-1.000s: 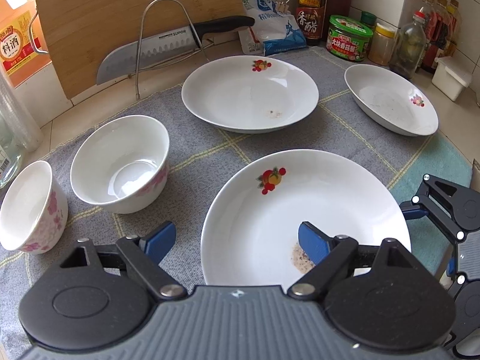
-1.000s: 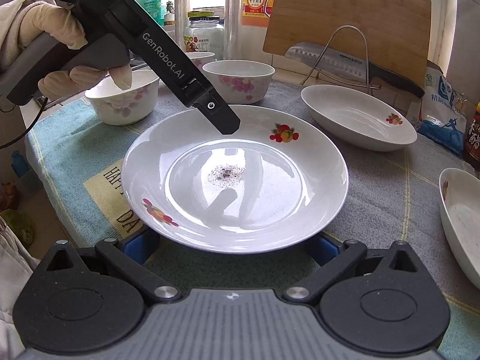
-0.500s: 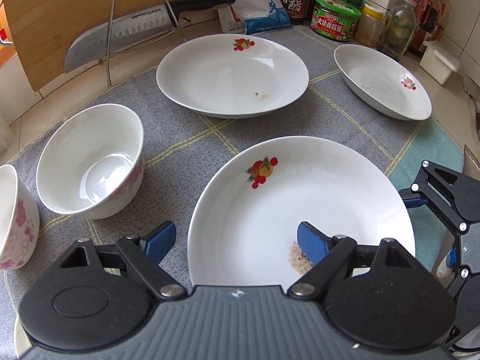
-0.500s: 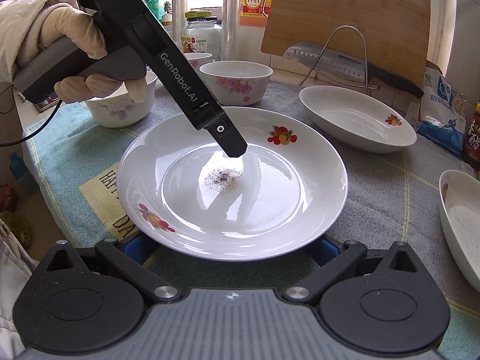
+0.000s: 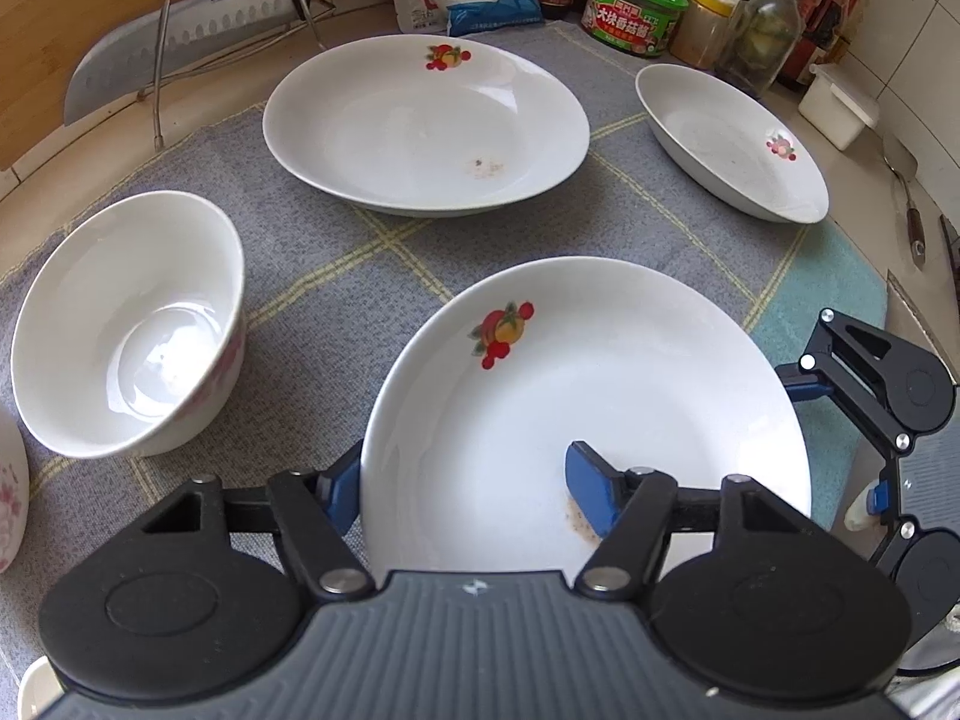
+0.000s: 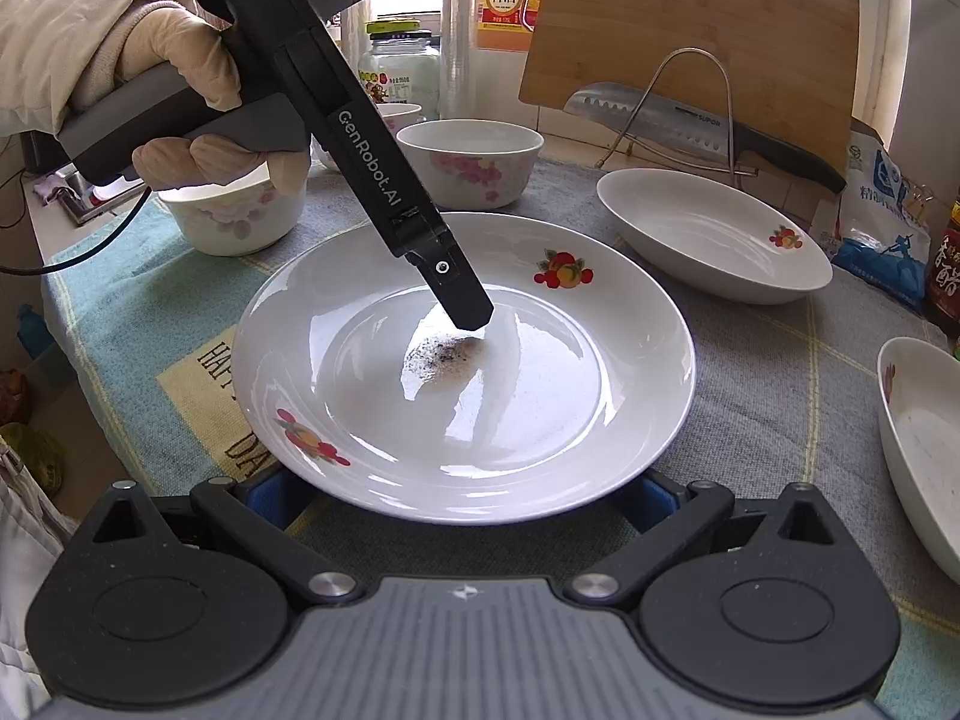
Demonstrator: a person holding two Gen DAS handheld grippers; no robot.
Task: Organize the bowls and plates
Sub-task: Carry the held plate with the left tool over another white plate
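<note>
The grey checked cloth (image 5: 336,252) carries the nearest fruit-print plate (image 5: 600,372). The left gripper (image 5: 468,483) has just been narrowing across its rim, one finger outside, one inside; contact is unclear. The right gripper (image 6: 462,495) gapes wide beside the plate's near edge.

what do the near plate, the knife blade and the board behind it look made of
Near plate: probably glazed ceramic; glossy white with window glare and printed fruit.
Knife blade: likely steel; brushed grey sheen, dimpled edge.
Board: wood or bamboo; matte tan with fine grain.
</note>
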